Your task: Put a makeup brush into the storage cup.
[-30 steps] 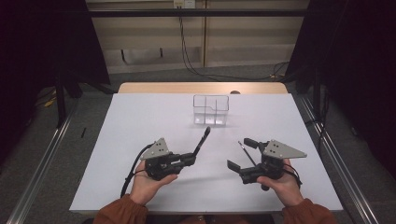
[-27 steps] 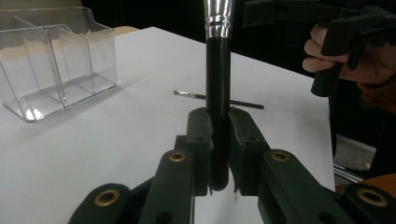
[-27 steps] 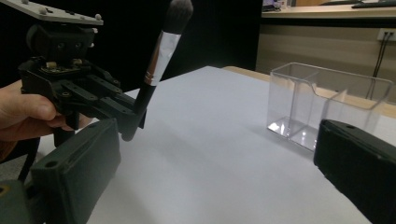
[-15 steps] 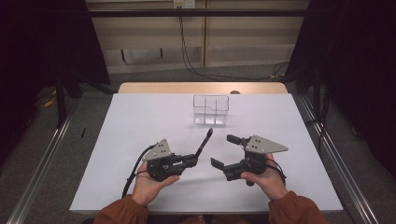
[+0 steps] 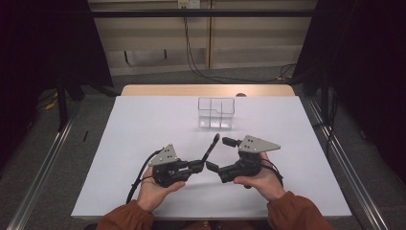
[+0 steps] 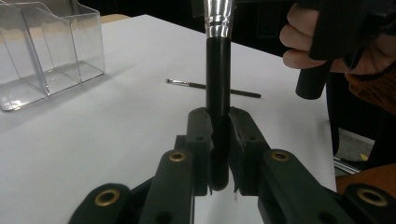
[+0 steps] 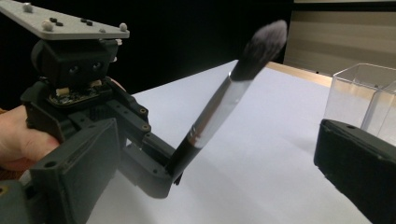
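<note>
My left gripper (image 5: 200, 165) is shut on the black handle of a makeup brush (image 5: 213, 146). The handle (image 6: 218, 116) stands upright between the closed pads, and the silver ferrule (image 6: 218, 18) rises out of the top. In the right gripper view the brush (image 7: 219, 109) leans up to the right with its fluffy head high. My right gripper (image 5: 221, 154) is open, close to the right of the brush, its jaws facing it. A thin brush (image 6: 212, 88) lies flat on the table behind.
A clear divided organizer (image 5: 216, 113) stands at the middle back of the white table (image 5: 143, 124); it also appears as the organizer (image 6: 46, 46) and the organizer (image 7: 364, 93). The person's hands hold both grippers near the front edge.
The right gripper has moved left, from well apart to right beside the left gripper and its brush. The left gripper has barely moved and keeps the brush.
</note>
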A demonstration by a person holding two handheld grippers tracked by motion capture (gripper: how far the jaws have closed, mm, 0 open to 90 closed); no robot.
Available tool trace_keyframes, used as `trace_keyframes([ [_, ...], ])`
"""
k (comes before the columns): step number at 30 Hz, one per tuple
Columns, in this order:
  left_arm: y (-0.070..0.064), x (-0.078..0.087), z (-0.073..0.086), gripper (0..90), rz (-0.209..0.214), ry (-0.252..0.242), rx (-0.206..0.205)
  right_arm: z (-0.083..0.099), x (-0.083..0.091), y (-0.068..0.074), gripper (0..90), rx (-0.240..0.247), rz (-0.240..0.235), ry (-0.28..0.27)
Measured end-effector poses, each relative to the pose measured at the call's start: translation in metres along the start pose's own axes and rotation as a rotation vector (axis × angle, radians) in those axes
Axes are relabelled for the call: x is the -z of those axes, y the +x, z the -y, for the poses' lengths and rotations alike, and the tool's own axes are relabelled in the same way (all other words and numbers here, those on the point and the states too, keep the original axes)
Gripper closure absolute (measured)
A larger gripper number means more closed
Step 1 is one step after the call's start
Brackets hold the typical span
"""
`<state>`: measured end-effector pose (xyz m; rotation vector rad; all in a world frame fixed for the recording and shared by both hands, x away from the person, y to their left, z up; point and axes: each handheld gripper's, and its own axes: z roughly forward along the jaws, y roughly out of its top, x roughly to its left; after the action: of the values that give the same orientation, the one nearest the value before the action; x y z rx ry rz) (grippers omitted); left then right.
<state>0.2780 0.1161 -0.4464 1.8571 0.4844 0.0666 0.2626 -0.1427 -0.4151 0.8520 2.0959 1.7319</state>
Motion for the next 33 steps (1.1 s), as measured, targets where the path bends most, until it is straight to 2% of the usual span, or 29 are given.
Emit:
trace_keyframes([
  [3, 0.000, 0.000, 0.001, 79.6, 0.003, 0.004, 0.002, 0.000, -0.005, 0.000, 6.9, -0.007, -0.005, 0.015],
  [7, 0.001, -0.001, 0.001, 79.6, 0.007, 0.012, -0.002, 0.001, -0.010, -0.002, 20.3, -0.016, -0.024, 0.021],
  [15, 0.001, -0.003, 0.003, 79.6, 0.009, 0.019, -0.004, 0.003, -0.014, -0.003, 41.6, -0.021, -0.040, 0.043],
  [23, 0.001, -0.006, 0.005, 79.6, 0.004, 0.033, -0.006, 0.004, -0.014, -0.008, 61.0, -0.069, -0.063, 0.035],
  [33, 0.002, -0.008, 0.006, 79.4, 0.014, 0.044, -0.013, 0.005, -0.015, -0.010, 71.7, -0.091, -0.090, 0.034],
])
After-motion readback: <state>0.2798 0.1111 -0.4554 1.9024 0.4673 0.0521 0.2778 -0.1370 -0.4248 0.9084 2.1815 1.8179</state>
